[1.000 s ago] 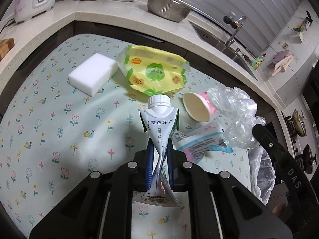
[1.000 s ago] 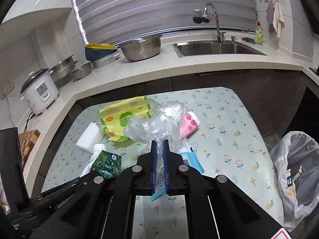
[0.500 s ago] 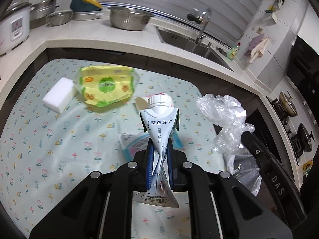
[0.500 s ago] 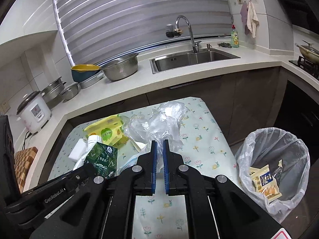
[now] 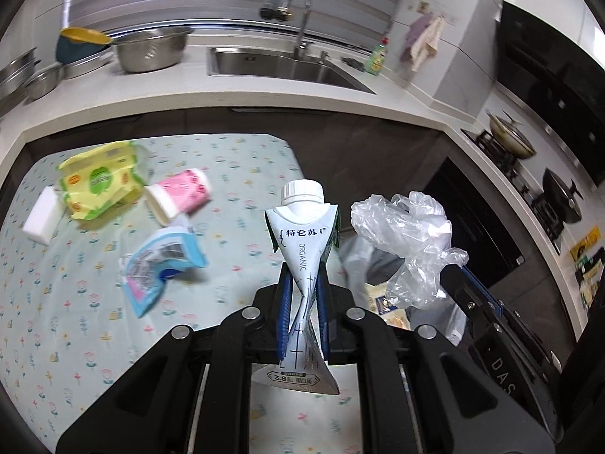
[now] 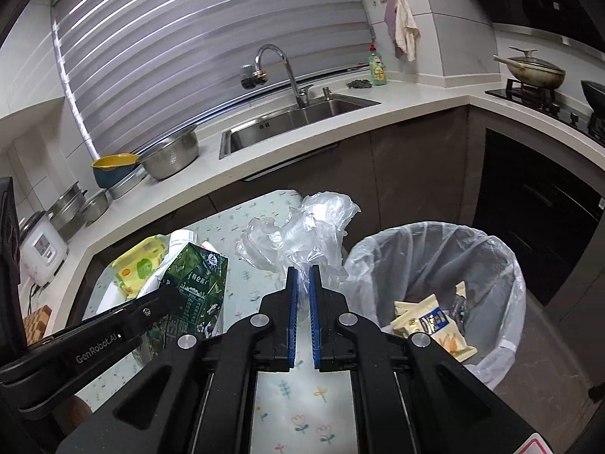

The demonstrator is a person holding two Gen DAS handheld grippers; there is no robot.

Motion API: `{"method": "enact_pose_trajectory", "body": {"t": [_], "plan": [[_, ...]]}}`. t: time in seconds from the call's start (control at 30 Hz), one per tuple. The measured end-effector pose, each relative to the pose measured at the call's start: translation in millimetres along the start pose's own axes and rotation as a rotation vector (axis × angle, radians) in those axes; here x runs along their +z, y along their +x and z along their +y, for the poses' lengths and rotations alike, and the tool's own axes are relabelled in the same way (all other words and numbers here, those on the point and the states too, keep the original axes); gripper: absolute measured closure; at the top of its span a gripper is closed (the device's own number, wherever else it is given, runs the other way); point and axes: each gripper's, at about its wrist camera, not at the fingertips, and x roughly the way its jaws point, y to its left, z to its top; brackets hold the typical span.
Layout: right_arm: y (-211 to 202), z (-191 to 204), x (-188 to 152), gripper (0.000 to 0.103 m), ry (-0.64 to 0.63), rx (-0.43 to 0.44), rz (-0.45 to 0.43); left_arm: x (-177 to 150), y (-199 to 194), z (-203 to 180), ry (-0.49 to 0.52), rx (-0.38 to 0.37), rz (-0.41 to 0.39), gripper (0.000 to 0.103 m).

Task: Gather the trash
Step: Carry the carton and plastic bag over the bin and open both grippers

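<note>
Lined bin holds snack packets (yellow-white); left fingers pinching milk carton, right fingers pinching plastic bag.

Both wrist cameras overlook table and sink.

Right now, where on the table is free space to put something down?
Free: the tablecloth between the pink cup and the far right corner, and the near left part below the blue wrapper. Crowded: the far left, around the yellow pack and sponge.

Milk carton: "ORGANIC", "3.8"; tool arm: "GenRobot.AI".
</note>
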Motion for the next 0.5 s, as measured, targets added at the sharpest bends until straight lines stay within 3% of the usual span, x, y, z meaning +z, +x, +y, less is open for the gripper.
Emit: {"method": "enact_pose_trajectory", "body": {"t": [0.5], "plan": [[-28,-118,-4,0.097,0.177,-0.155,-0.034,-5,50,-121,0.189,-0.160,0.086,0.091]]}}
